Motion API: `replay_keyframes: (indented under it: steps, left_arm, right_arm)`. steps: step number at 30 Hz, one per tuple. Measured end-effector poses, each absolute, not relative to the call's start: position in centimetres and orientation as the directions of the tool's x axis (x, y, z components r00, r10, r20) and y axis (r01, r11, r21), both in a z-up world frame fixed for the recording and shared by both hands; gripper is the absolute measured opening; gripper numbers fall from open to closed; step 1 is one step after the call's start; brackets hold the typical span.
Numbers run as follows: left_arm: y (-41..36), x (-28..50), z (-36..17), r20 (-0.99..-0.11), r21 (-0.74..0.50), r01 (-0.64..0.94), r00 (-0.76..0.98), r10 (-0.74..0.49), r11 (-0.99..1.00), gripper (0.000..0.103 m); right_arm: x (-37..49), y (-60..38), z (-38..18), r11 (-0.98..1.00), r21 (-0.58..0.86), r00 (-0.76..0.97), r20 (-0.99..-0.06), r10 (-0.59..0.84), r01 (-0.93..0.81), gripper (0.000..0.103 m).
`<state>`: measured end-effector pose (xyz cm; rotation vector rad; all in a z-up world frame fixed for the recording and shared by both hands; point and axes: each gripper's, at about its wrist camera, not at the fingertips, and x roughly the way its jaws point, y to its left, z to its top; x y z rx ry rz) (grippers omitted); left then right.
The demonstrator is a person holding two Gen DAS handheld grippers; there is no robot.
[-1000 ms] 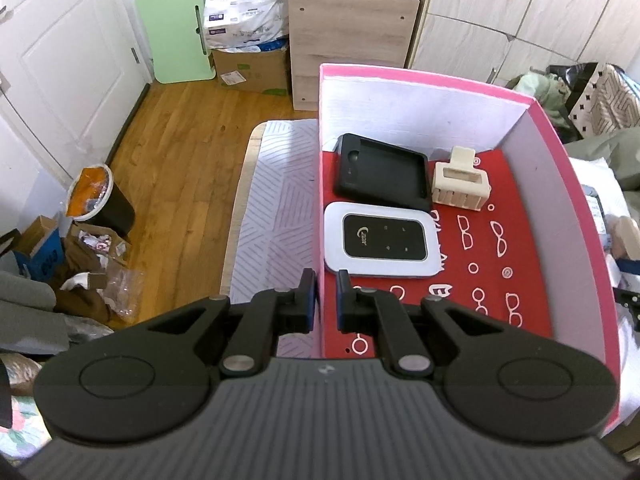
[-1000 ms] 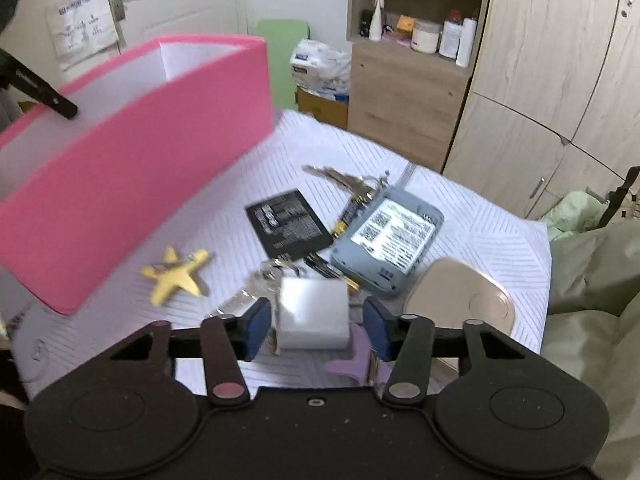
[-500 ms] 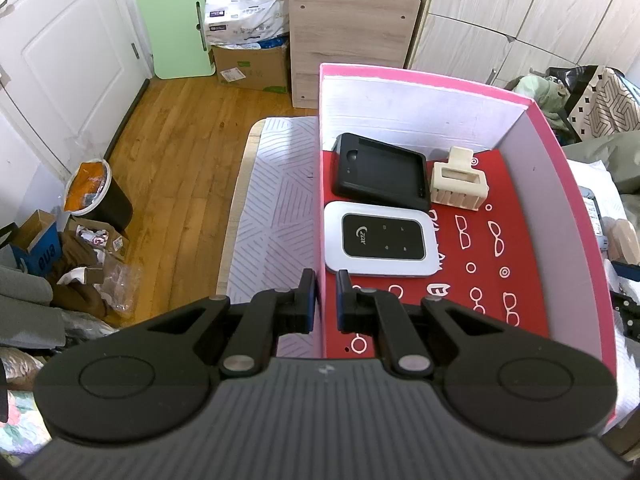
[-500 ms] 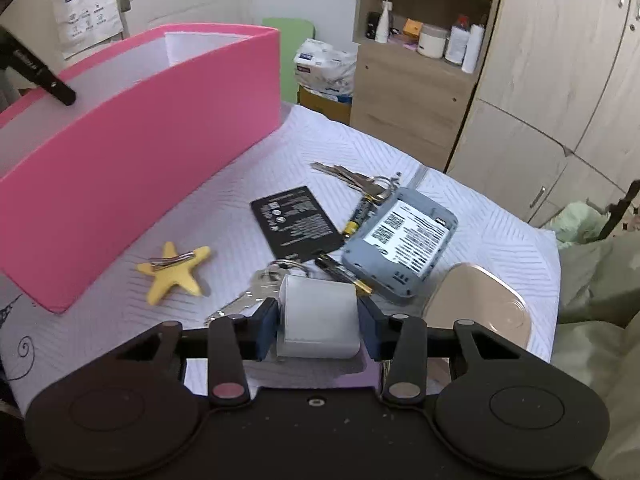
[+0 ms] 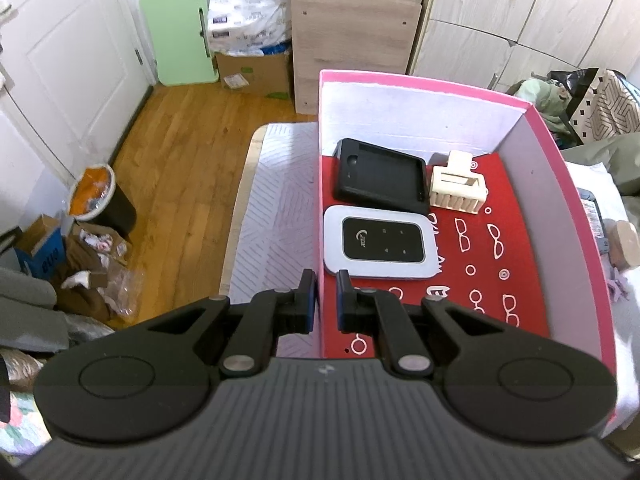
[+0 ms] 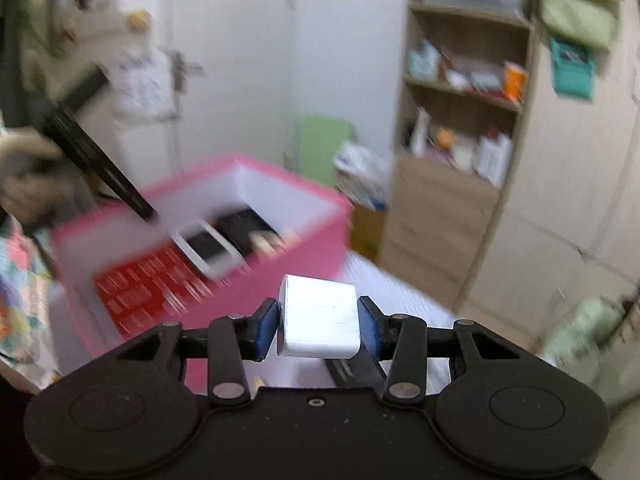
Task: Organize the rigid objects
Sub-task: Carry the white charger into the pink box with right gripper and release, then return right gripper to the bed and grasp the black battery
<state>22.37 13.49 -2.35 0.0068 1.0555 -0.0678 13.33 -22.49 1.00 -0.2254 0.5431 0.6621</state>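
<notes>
A pink box [image 5: 592, 264] with a red patterned floor holds a black case [image 5: 380, 176], a white-rimmed pocket router [image 5: 380, 242] and a cream hair claw [image 5: 458, 188]. My left gripper [image 5: 326, 300] is shut on the box's left wall near its front corner. My right gripper [image 6: 318, 322] is shut on a white cube charger [image 6: 318, 318], held in the air above the table and right of the pink box [image 6: 312, 248]. The right wrist view is motion-blurred.
The box stands on a white patterned table cover [image 5: 272, 216]. A wooden cabinet [image 5: 352, 36], wardrobe doors [image 5: 520, 20] and a wooden floor [image 5: 176, 168] with a bin [image 5: 96, 196] lie beyond. A grey device [image 5: 590, 216] and a beige disc [image 5: 624, 240] lie right of the box.
My right gripper closed on the white charger and lifted it off the table, swinging up toward the pink box. My left gripper kept its hold on the box wall.
</notes>
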Motion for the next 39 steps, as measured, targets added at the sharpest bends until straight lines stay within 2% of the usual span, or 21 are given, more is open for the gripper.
replay_keyframes:
  steps: [3, 8, 13, 21, 25, 26, 28, 33, 34, 35, 39]
  left_arm:
    - [13.4, 22.4, -2.2, -0.874, -0.017, 0.075, 0.484, -0.051, 0.997, 0.008]
    - [13.9, 22.8, -1.7, -0.879, -0.034, 0.089, 0.472, -0.072, 0.995, 0.008]
    - [13.5, 22.5, -1.4, -0.878, -0.009, 0.111, 0.475, -0.061, 0.994, 0.008]
    - [13.0, 22.8, -1.4, -0.883, 0.017, 0.139, 0.466, -0.051, 0.99, 0.008]
    - [13.0, 22.6, -1.5, -0.881, 0.017, 0.144, 0.47, -0.053, 0.99, 0.008]
    - [13.0, 22.6, -1.5, -0.881, 0.013, 0.145, 0.47, -0.057, 0.989, 0.008]
    - [13.2, 22.6, -1.5, -0.881, 0.003, 0.146, 0.468, -0.066, 0.989, 0.008]
    - [13.7, 22.7, -1.5, -0.881, -0.023, 0.142, 0.466, -0.087, 0.99, 0.008]
    - [13.7, 22.7, -1.5, -0.882, -0.025, 0.142, 0.464, -0.089, 0.99, 0.008]
    - [13.8, 22.8, -1.4, -0.883, -0.026, 0.145, 0.461, -0.091, 0.989, 0.008]
    - [13.6, 22.9, -1.4, -0.884, -0.015, 0.151, 0.459, -0.084, 0.988, 0.008]
  right_arm:
    - [14.4, -19.9, 2.8, 0.719, -0.029, 0.616, -0.54, 0.573, -0.694, 0.049]
    - [17.0, -13.8, 2.5, 0.606, -0.07, 0.498, -0.648, 0.576, -0.792, 0.049]
    - [20.3, -7.6, -1.1, 0.471, -0.181, 0.404, -0.807, 0.431, -0.863, 0.049]
    - [23.9, -2.7, -6.2, 0.335, -0.253, 0.344, -0.906, 0.249, -0.908, 0.048]
    - [24.6, -1.7, -7.0, 0.32, -0.302, 0.382, -0.895, 0.229, -0.898, 0.049]
    - [24.6, -1.9, -6.6, 0.336, -0.304, 0.394, -0.886, 0.245, -0.892, 0.052]
    - [24.4, -2.9, -5.4, 0.376, -0.278, 0.4, -0.866, 0.299, -0.884, 0.057]
    - [22.8, -7.7, -0.5, 0.517, -0.164, 0.437, -0.769, 0.466, -0.84, 0.059]
    - [22.4, -8.3, 0.3, 0.541, -0.145, 0.448, -0.751, 0.484, -0.828, 0.062]
    - [22.1, -9.2, 0.9, 0.558, -0.135, 0.458, -0.741, 0.491, -0.819, 0.065]
    - [20.9, -12.9, 2.7, 0.654, -0.153, 0.549, -0.699, 0.458, -0.741, 0.065]
